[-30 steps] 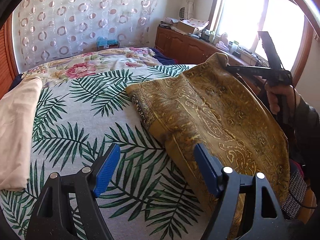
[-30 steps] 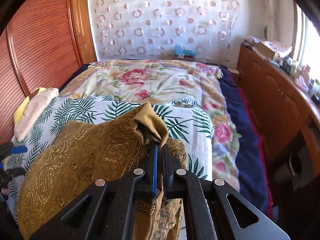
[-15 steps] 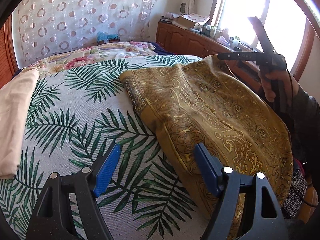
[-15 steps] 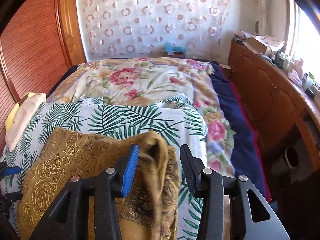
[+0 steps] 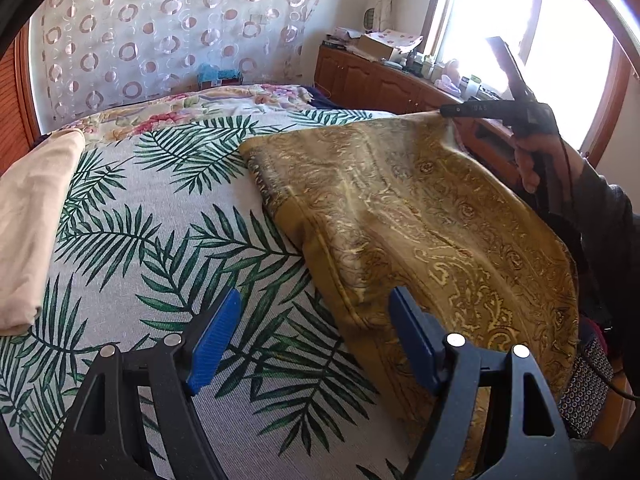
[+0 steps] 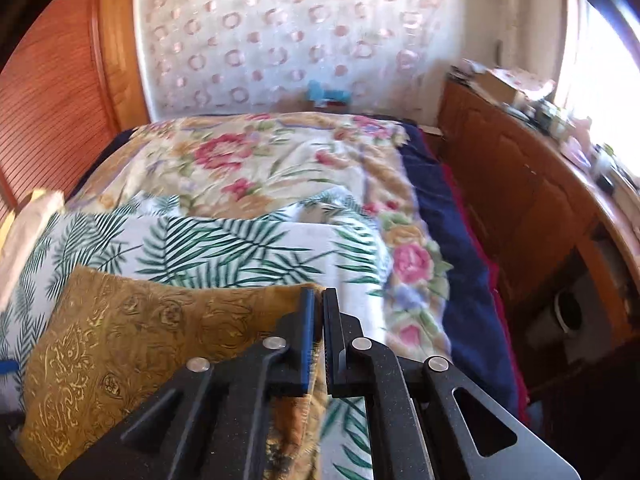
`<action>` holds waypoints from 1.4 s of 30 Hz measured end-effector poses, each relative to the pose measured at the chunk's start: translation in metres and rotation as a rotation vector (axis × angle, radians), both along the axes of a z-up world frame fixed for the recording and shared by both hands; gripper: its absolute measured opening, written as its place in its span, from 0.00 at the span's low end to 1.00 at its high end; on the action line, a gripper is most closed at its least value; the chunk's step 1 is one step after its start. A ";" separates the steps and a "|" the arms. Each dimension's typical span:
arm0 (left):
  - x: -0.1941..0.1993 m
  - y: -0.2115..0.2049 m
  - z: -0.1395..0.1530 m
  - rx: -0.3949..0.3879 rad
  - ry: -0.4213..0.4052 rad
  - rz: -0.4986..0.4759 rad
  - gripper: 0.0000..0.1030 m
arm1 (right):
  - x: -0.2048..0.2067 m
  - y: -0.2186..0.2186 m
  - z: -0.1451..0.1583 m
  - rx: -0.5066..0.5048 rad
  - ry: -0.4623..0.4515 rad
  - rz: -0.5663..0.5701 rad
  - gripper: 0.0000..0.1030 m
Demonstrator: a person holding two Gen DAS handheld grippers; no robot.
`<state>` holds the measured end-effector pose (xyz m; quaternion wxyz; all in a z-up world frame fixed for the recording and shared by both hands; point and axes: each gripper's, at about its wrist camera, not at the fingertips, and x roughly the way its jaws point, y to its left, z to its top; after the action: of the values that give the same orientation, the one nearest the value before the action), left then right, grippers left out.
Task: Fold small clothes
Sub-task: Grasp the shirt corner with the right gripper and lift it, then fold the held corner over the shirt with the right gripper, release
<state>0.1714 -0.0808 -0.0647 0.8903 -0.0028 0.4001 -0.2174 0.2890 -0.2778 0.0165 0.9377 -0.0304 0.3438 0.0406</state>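
Note:
A golden paisley cloth (image 5: 420, 208) lies spread over the right part of the bed and hangs off its near right edge. My right gripper (image 6: 319, 300) is closing tight on the cloth's (image 6: 140, 340) far right corner, pads pressed on the fabric and lifting it a little. In the left wrist view the right gripper (image 5: 444, 110) shows at the far corner, held by a person's hand (image 5: 536, 156). My left gripper (image 5: 316, 340) hovers open over the bed, with the cloth's near left edge just inside its right finger. Its pads touch nothing.
A palm-leaf sheet (image 5: 160, 240) covers the bed, with a floral quilt (image 6: 260, 168) beyond it. A folded beige cloth (image 5: 28, 220) lies at the left edge. A wooden cabinet (image 6: 520, 184) with clutter on top runs along the right under the window.
My right gripper opened, let go of the bunched corner, shifted a little and shut again on the cloth's corner edge. The cloth now lies flatter. The left gripper stayed open.

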 end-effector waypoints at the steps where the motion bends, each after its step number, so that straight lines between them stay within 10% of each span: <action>1: -0.004 -0.001 0.002 -0.001 -0.007 -0.006 0.75 | -0.006 -0.002 0.002 -0.005 -0.009 -0.011 0.09; 9: -0.025 0.000 0.011 -0.008 -0.037 -0.029 0.75 | -0.114 0.000 0.007 -0.009 -0.031 0.057 0.44; 23: -0.067 -0.002 0.017 -0.027 -0.051 -0.041 0.75 | -0.235 -0.010 -0.020 0.031 0.082 0.096 0.45; 25: -0.070 -0.002 0.018 -0.020 -0.050 -0.049 0.75 | -0.237 -0.013 -0.021 0.056 0.094 0.093 0.37; 27: -0.071 -0.001 0.019 -0.013 -0.050 -0.051 0.75 | -0.248 -0.014 -0.018 0.101 0.097 0.130 0.05; 42: -0.079 -0.007 0.004 0.004 -0.014 -0.062 0.75 | -0.266 -0.039 -0.018 0.098 0.036 0.088 0.05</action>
<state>0.0923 -0.0881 -0.0610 0.8860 0.0128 0.3940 -0.2440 0.0232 -0.3166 -0.0011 0.9290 0.0011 0.3565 0.0993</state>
